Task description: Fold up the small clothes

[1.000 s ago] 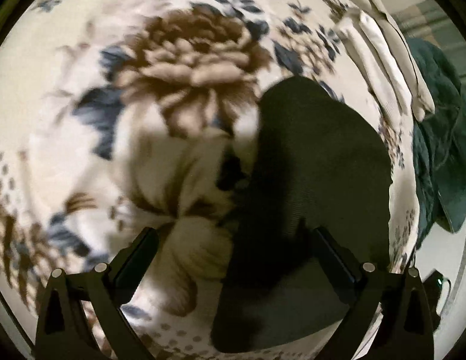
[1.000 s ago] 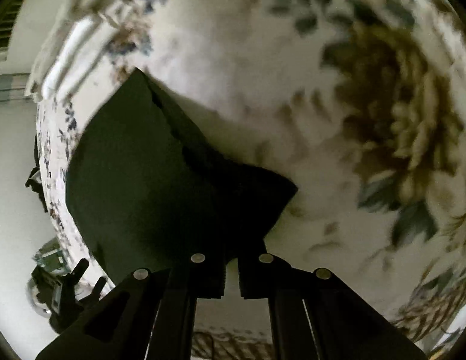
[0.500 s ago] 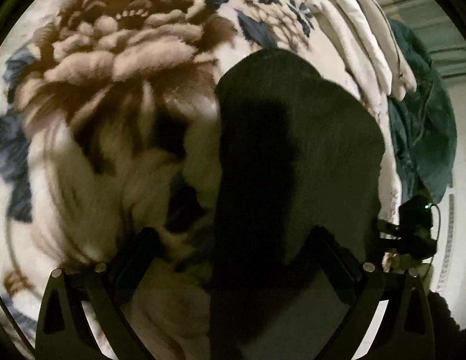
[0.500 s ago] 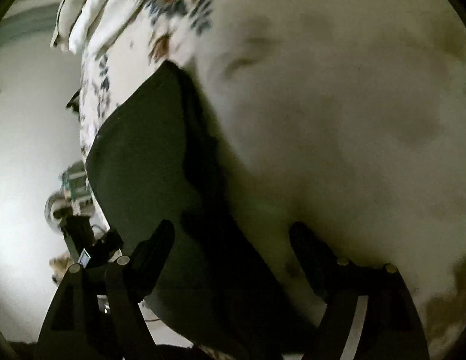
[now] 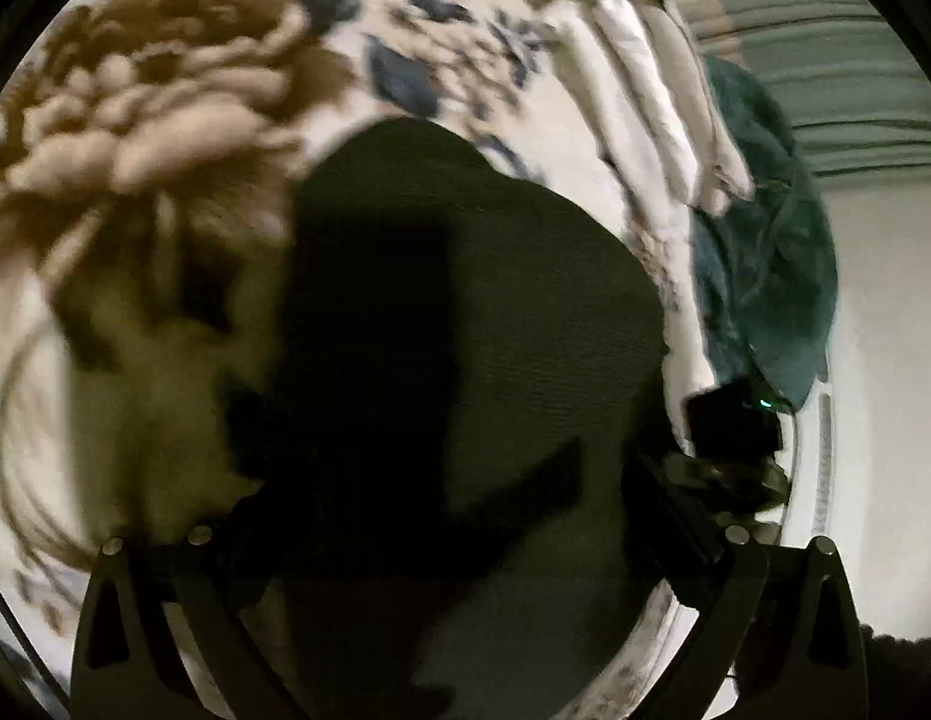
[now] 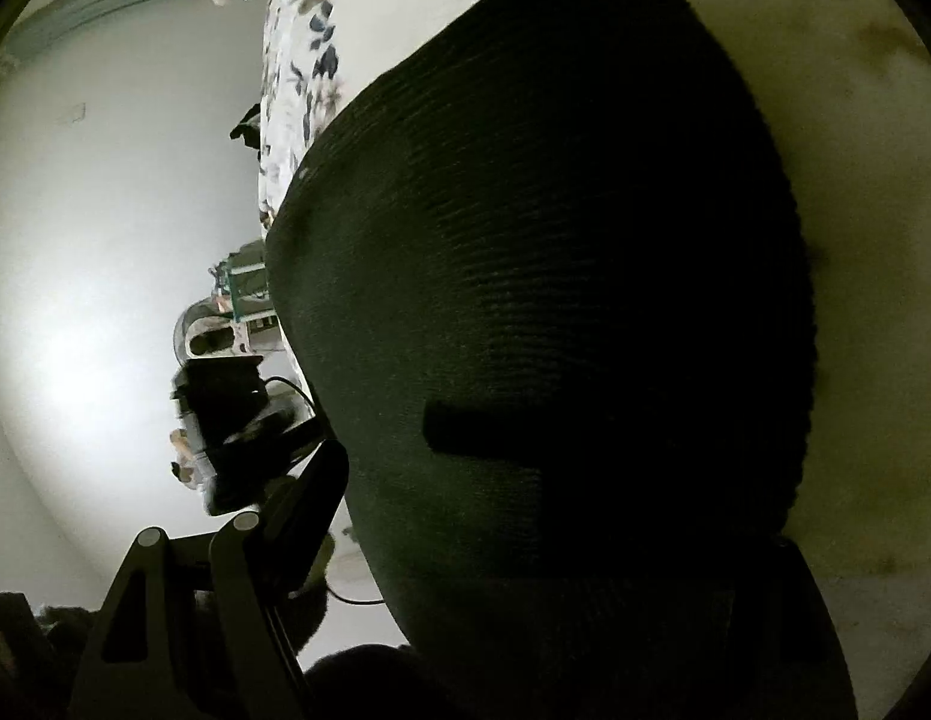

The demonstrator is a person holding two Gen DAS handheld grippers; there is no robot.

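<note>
A small dark ribbed garment (image 5: pixel 525 312) lies flat on a floral blanket (image 5: pixel 165 120). My left gripper (image 5: pixel 447 528) is open, its jaws spread wide and low over the garment's near end. In the right wrist view the garment (image 6: pixel 555 276) fills most of the frame, very close. My right gripper (image 6: pixel 543 528) is open; its left finger (image 6: pixel 309 492) shows beside the garment's left edge, and the right finger is lost in the dark against the cloth.
Folded cream clothes (image 5: pixel 657 102) and a dark teal garment (image 5: pixel 765 276) lie at the blanket's far right. The other gripper's body (image 5: pixel 735 426) is at the bed edge. A pale wall (image 6: pixel 105 300) lies beyond the bed edge.
My right gripper opened, letting go of the garment's corner, and dropped close over the cloth. My left gripper stayed open and moved forward over the garment.
</note>
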